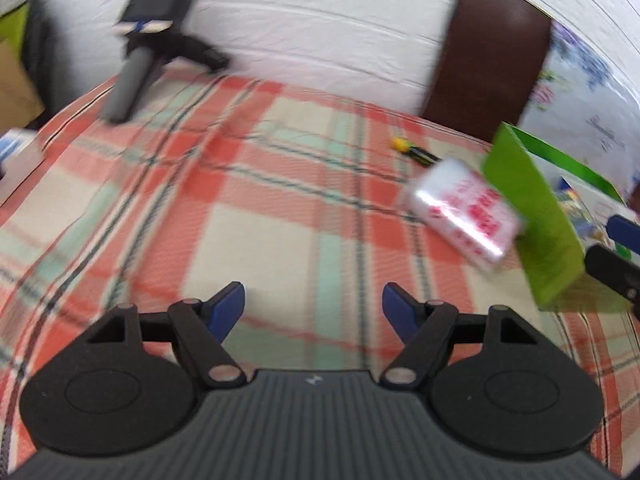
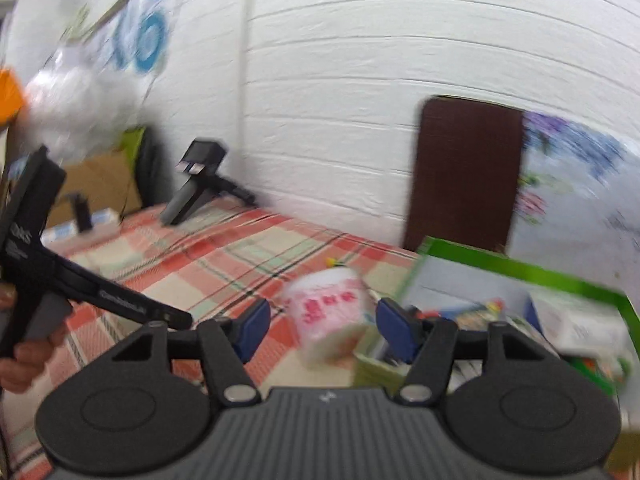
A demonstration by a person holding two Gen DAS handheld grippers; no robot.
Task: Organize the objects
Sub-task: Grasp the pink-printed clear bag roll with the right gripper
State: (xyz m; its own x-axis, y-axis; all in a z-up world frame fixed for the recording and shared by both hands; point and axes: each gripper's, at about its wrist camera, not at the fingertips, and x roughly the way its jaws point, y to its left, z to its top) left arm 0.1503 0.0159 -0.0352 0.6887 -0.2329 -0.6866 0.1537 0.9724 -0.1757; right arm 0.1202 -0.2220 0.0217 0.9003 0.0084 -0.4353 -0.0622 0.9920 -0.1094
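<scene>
My left gripper (image 1: 313,308) is open above the plaid tablecloth (image 1: 248,184) with nothing between its blue pads. A white pack with red print (image 1: 464,216) lies tilted on the cloth against the outer wall of a green box (image 1: 532,216). In the right wrist view this pack (image 2: 328,312) shows just beyond my right gripper (image 2: 325,330). That gripper is open, and its pads stand apart from the pack. The green box (image 2: 520,268) to the right holds several printed packages. A yellow and black pen (image 1: 412,150) lies behind the pack.
A camera on a small tripod (image 1: 140,60) stands at the table's far left by the white wall. A dark brown chair back (image 1: 488,60) rises behind the far edge. Cardboard boxes (image 2: 100,184) sit off the left end. A hand (image 2: 24,360) grips the left tool.
</scene>
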